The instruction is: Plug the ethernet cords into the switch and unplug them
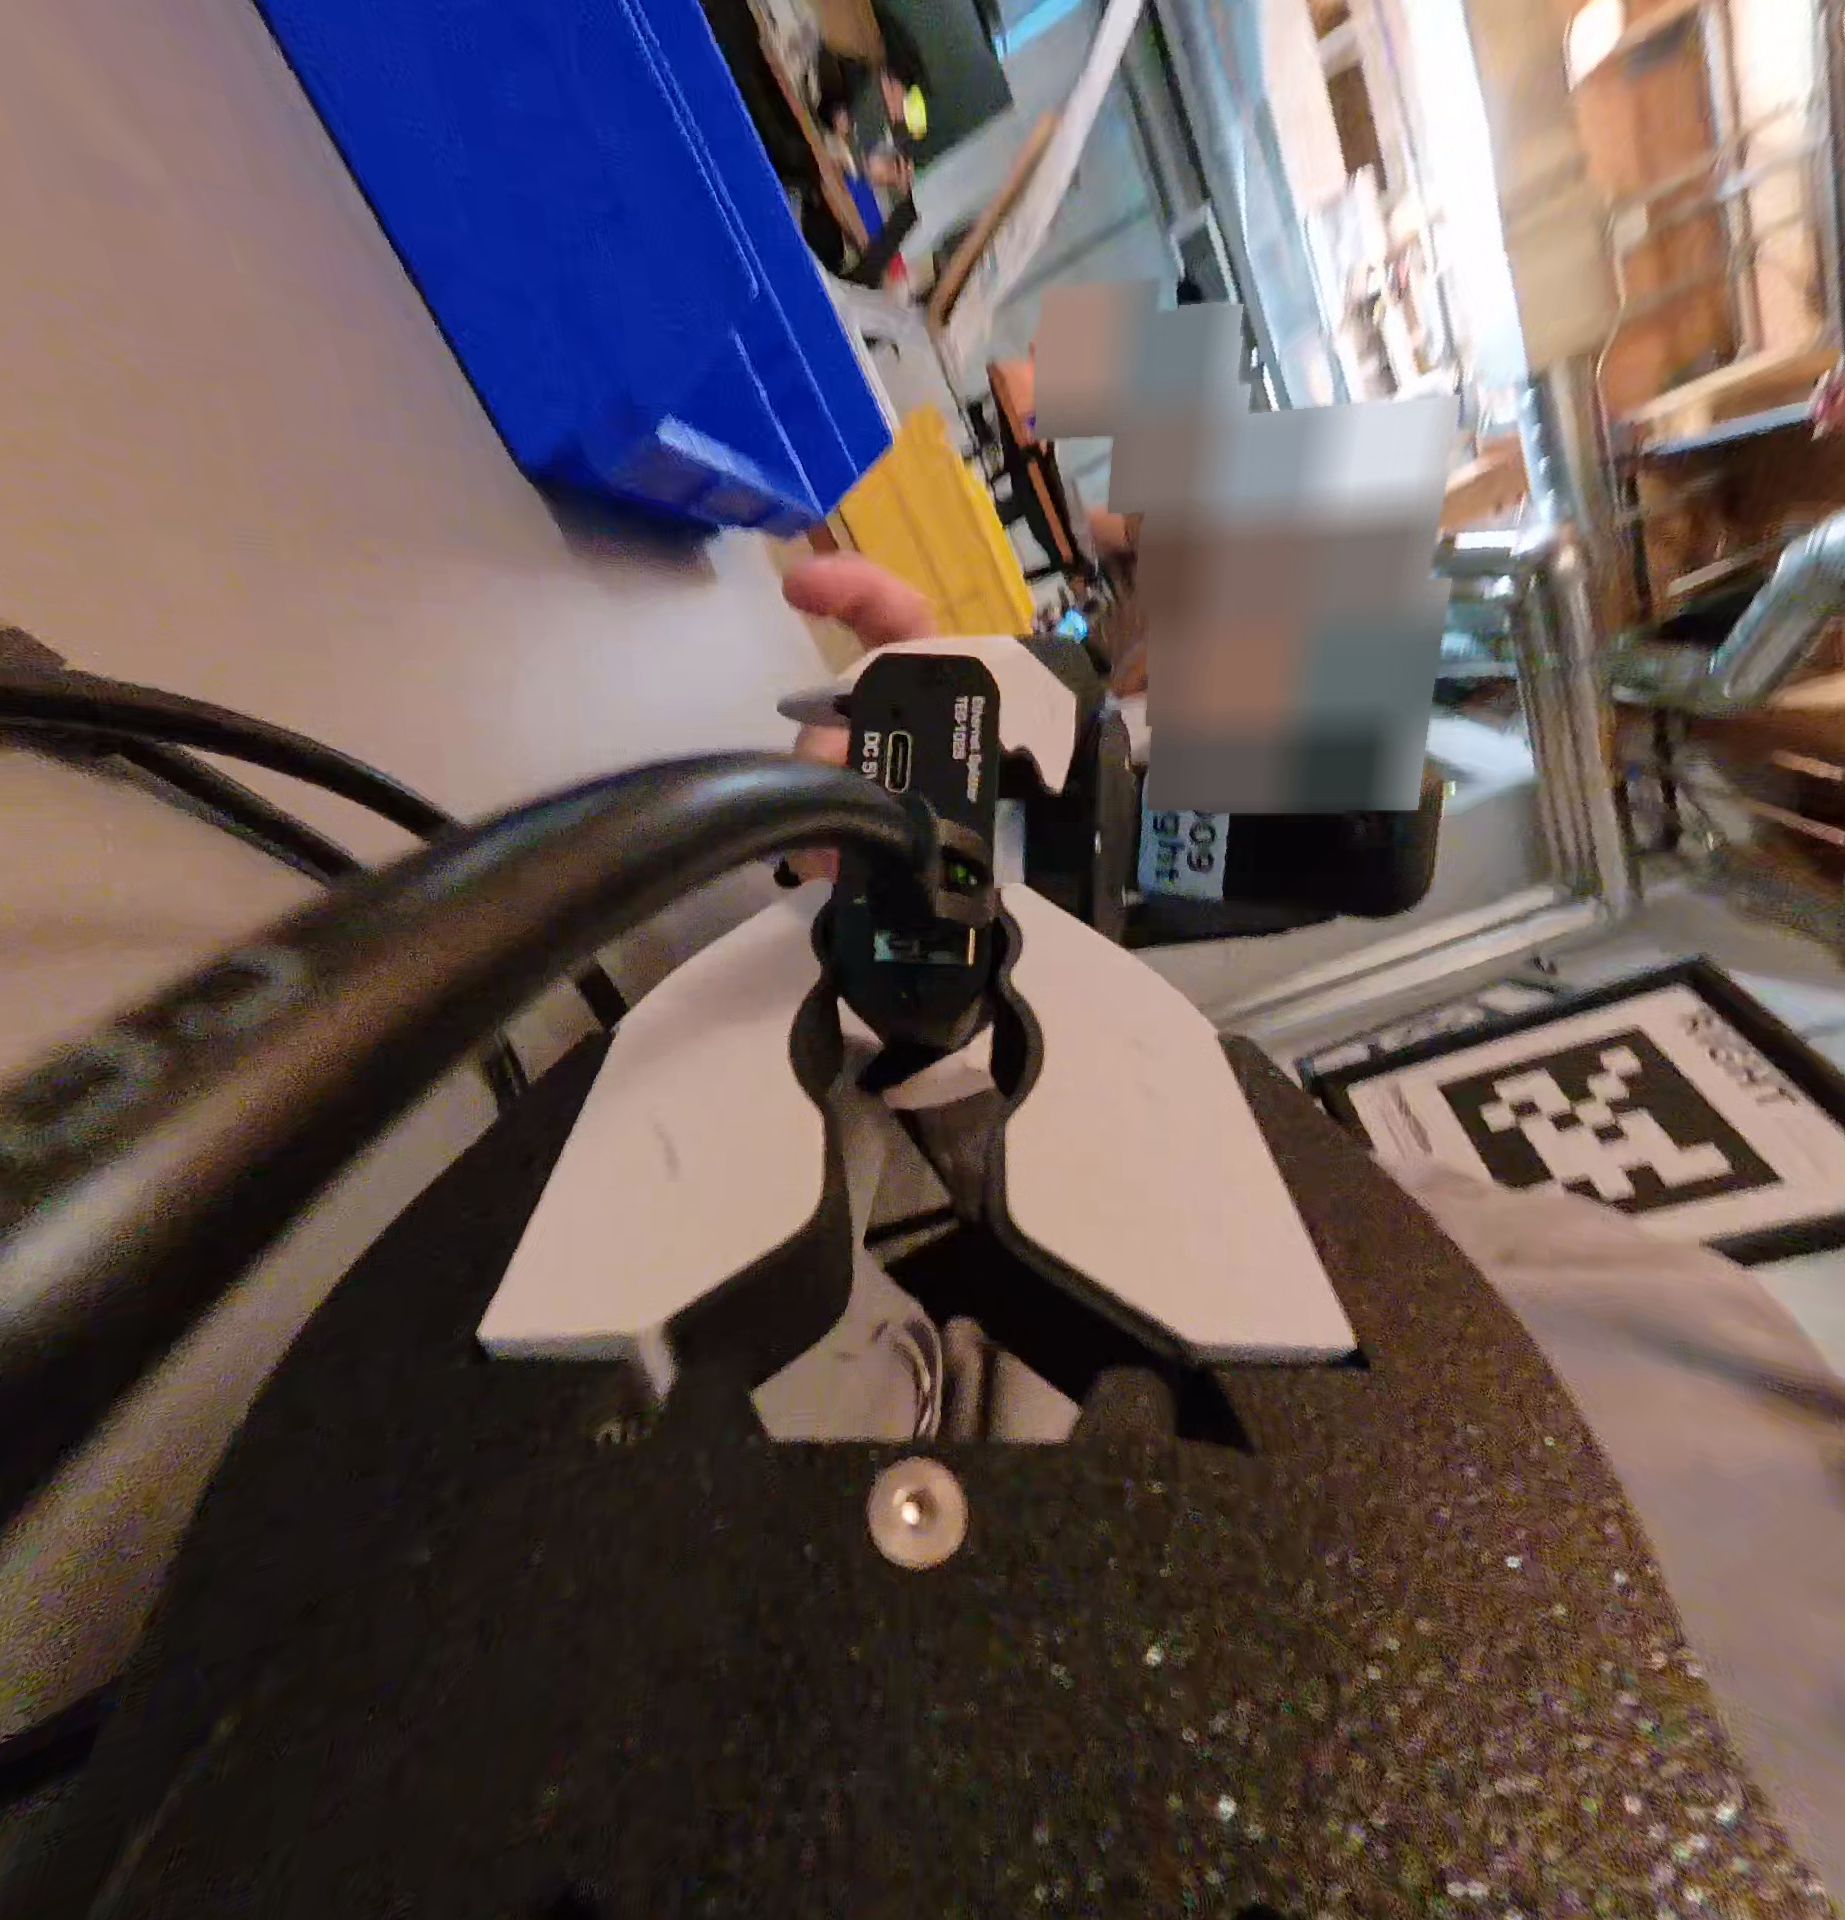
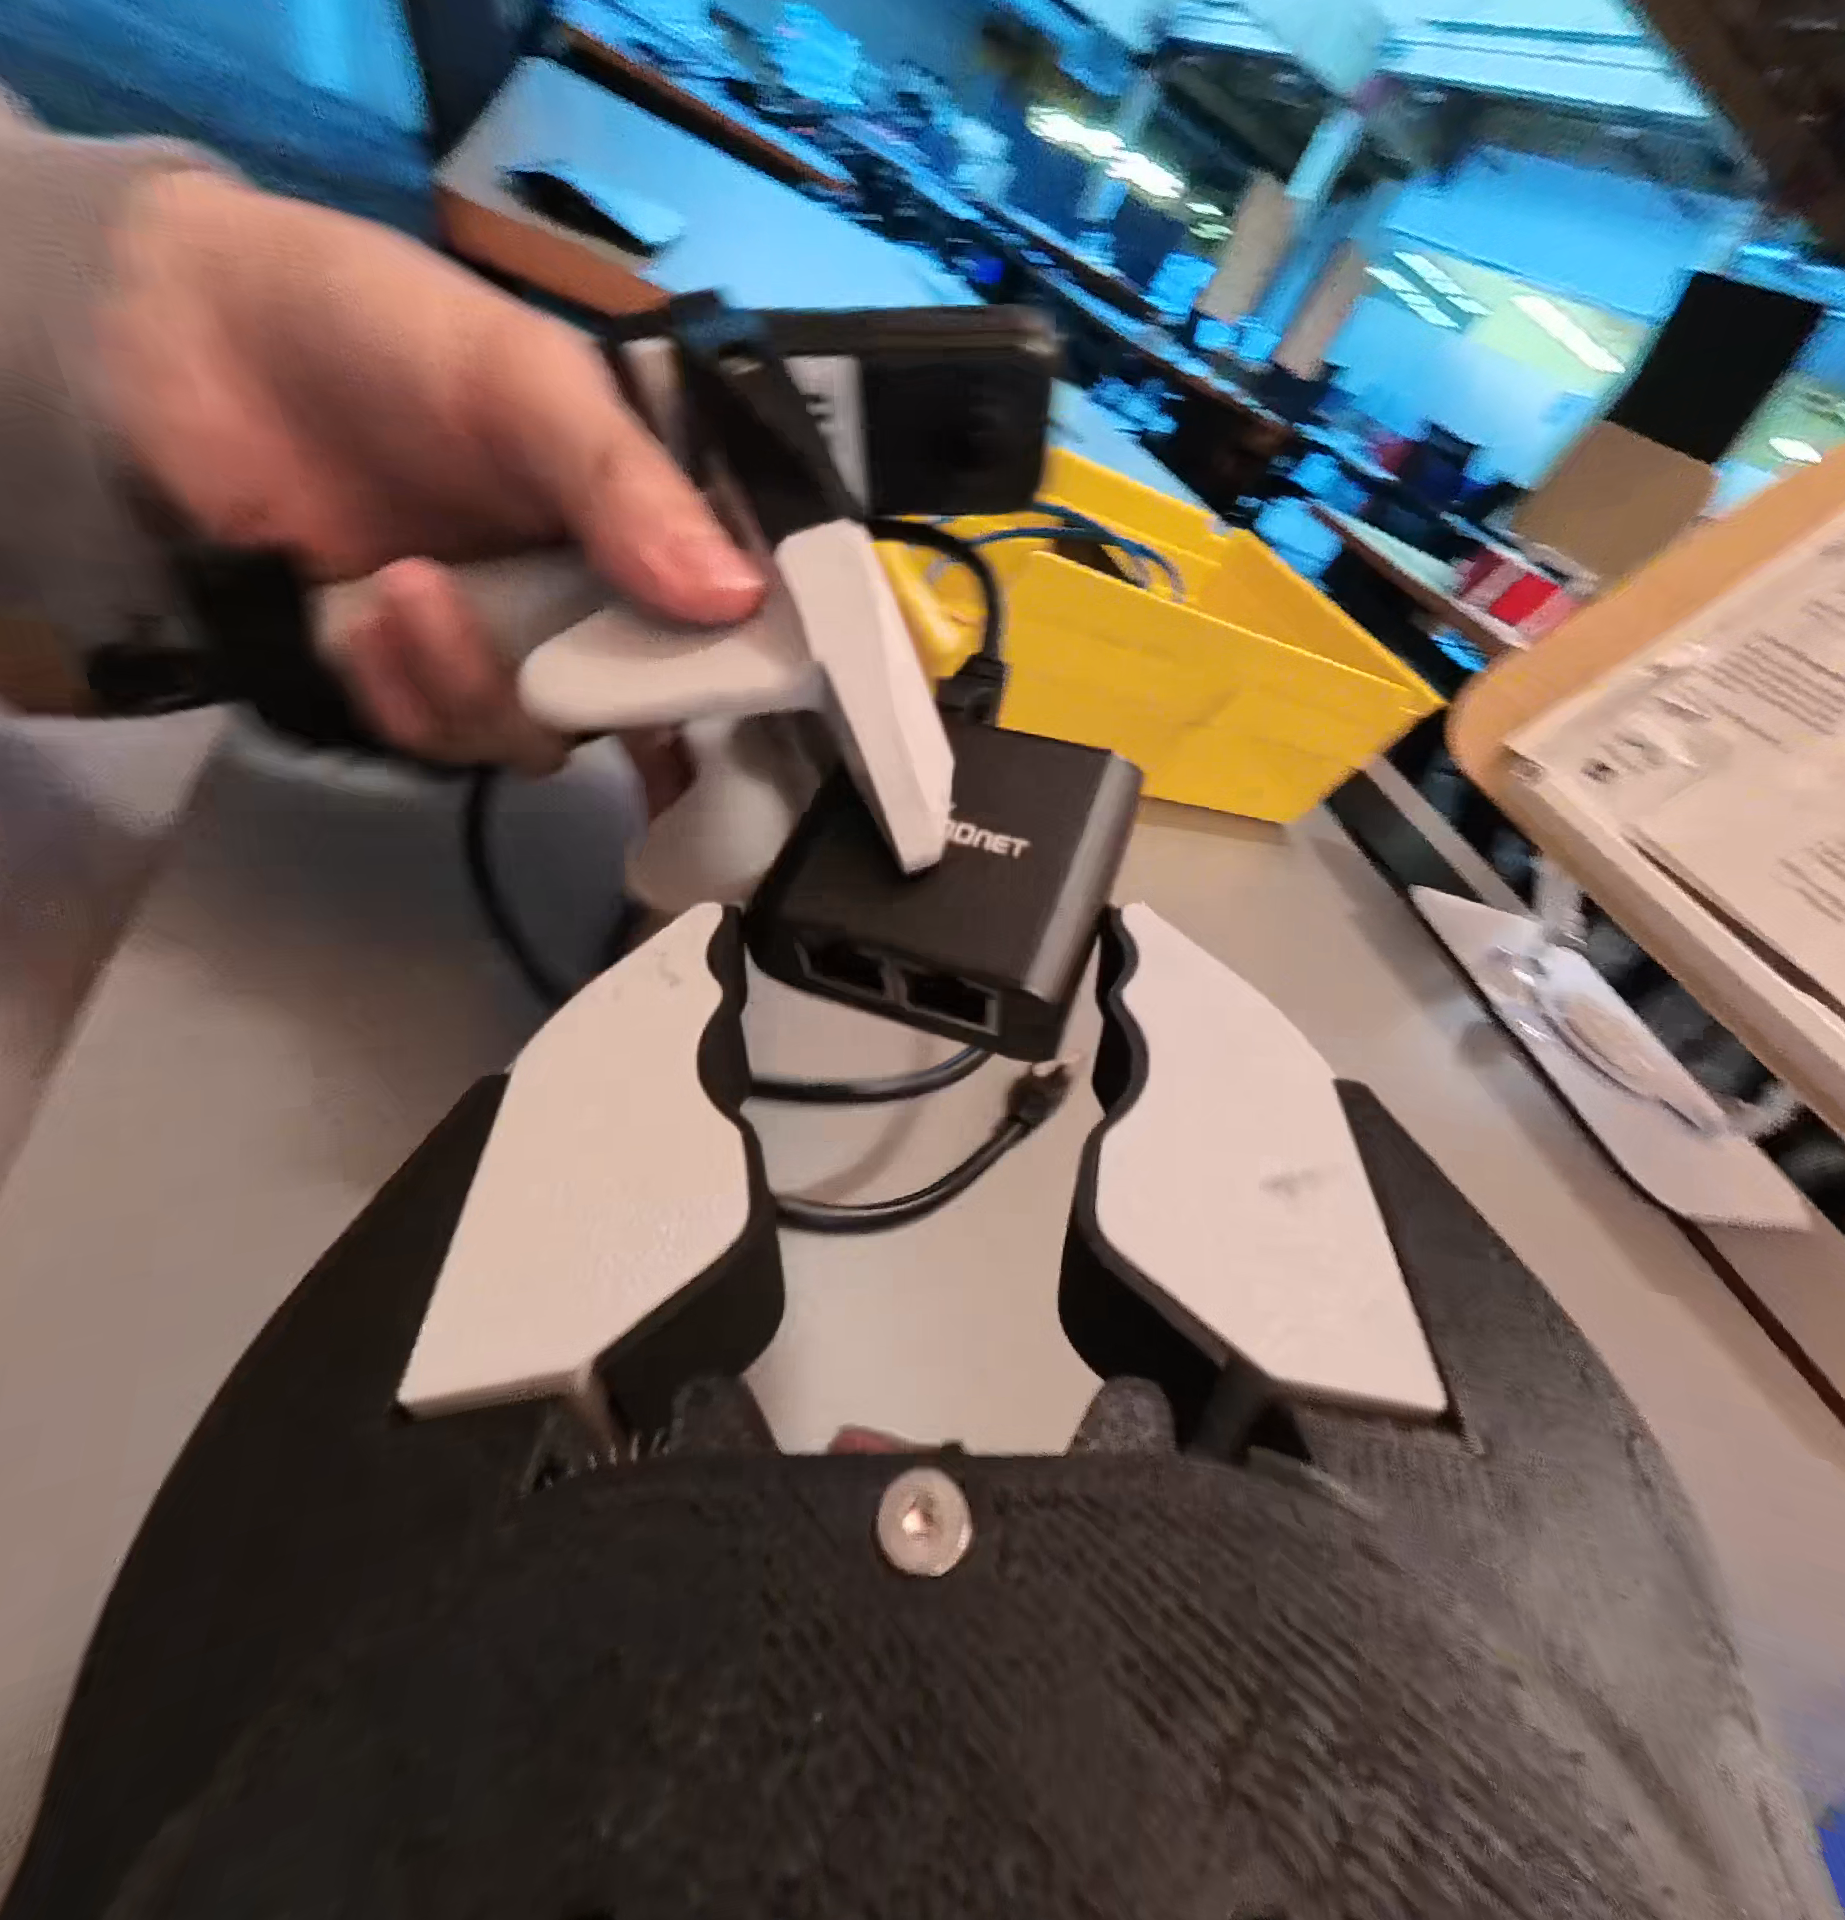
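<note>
The small black ethernet switch [image 2: 949,914] is being held up off the worktop [image 2: 1261,987], clamped in the left claw [image 1: 913,997], whose white fingers [image 1: 710,1132] are closing on its lower end in the left wrist view. In the right wrist view that same left claw is reaching in from the left, one white finger lying across the switch's top and a bare hand [image 2: 378,416] squeezing its handle. A thick black cord [image 1: 544,862] is sitting plugged into the side of the switch that faces the left camera, with a small green light glowing beside the plug. The two ethernet ports [image 2: 897,987] on the face turned to the right claw are standing empty.

The right claw [image 2: 918,1049] is standing apart, holding nothing, its fingers flanking the switch just short of those ports. Below the switch, thin cords [image 2: 897,1174] are lying loose on the worktop, one with a free black plug [image 2: 1037,1091] near the open ports.

Whether the plugging round is yet to begin or the unplugging is already done cannot be told from these views; either way, both front ports are empty and the right claw is carrying no cord.

Farther out, a yellow bin [image 2: 1188,665] with cables inside is standing behind the switch, a blue bin [image 1: 585,260] is sitting on the worktop, and papers [image 2: 1728,727] are lying to the right.
</note>
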`<state>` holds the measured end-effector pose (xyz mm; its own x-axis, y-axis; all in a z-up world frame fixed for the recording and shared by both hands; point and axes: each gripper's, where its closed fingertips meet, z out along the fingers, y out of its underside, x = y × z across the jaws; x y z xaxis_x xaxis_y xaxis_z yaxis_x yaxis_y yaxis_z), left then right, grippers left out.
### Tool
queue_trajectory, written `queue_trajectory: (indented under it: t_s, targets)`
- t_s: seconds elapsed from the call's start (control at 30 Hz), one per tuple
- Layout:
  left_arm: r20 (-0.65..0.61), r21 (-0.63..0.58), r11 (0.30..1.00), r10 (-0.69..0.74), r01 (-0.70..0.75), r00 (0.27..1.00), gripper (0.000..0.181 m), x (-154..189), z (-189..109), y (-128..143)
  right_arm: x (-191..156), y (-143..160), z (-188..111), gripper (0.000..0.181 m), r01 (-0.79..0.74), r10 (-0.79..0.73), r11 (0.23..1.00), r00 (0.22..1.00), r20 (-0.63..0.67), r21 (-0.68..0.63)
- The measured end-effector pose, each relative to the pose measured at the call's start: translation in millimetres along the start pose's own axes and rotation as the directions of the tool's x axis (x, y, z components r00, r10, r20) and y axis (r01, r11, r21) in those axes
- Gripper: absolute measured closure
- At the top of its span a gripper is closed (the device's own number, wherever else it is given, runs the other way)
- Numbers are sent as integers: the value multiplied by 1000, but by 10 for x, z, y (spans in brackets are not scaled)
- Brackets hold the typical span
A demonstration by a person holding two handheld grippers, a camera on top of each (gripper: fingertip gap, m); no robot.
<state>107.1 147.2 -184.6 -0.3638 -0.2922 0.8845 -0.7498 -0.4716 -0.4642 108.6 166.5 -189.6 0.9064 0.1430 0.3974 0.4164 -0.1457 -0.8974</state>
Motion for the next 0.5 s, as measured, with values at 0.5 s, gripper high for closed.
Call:
queue_trajectory:
  t_s: [0.5]
  targets:
    - [-241,-449,888,-12,-100,971,158,260,-174,580,-488,-266,-192,120,51,-94,989,940,327,137]
